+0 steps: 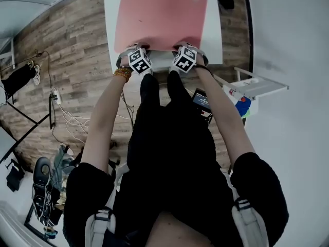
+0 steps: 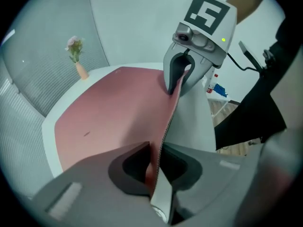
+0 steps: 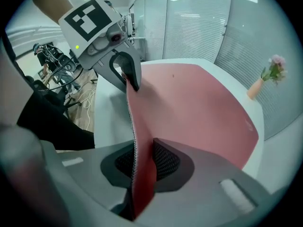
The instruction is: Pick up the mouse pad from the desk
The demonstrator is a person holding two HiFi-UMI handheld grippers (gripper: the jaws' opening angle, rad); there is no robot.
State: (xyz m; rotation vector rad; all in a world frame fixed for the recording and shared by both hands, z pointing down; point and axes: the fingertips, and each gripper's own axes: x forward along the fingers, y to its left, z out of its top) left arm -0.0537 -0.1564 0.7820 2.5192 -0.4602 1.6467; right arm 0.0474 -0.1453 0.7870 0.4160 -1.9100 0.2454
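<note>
Grip check: the pink mouse pad [image 1: 160, 17] lies on the white desk [image 1: 215, 35] w/ its near edge curled up off the top. The left gripper [image 2: 156, 167] is clamped on that edge, jaws nearly together w/ only the pad's thickness btw them. The right gripper [image 3: 142, 162] is the same, pinched on the edge further along. The rest of the pad is flat on the desk.

Risks, as I judge them:
- Bite is shallow, edge only. The pad looks thin & floppy, so its own weight could peel it out of either grip once it's clear of the desk.
- Two holds, one sheet. If one hand rises faster or they pull apart, the pad goes taut and may slip from the weaker side. If they close in, it buckles btw them.
- Far end will prob. drag across the desk on the way up. A small vase [image 2: 81, 71] w/ a flower stands near the pad's far corner, apart from it as far as I can tell. A dragging or swinging corner could tip it.
- Underside may cling to the desk, esp. on a quick pull, adding load to the pinch.
</note>
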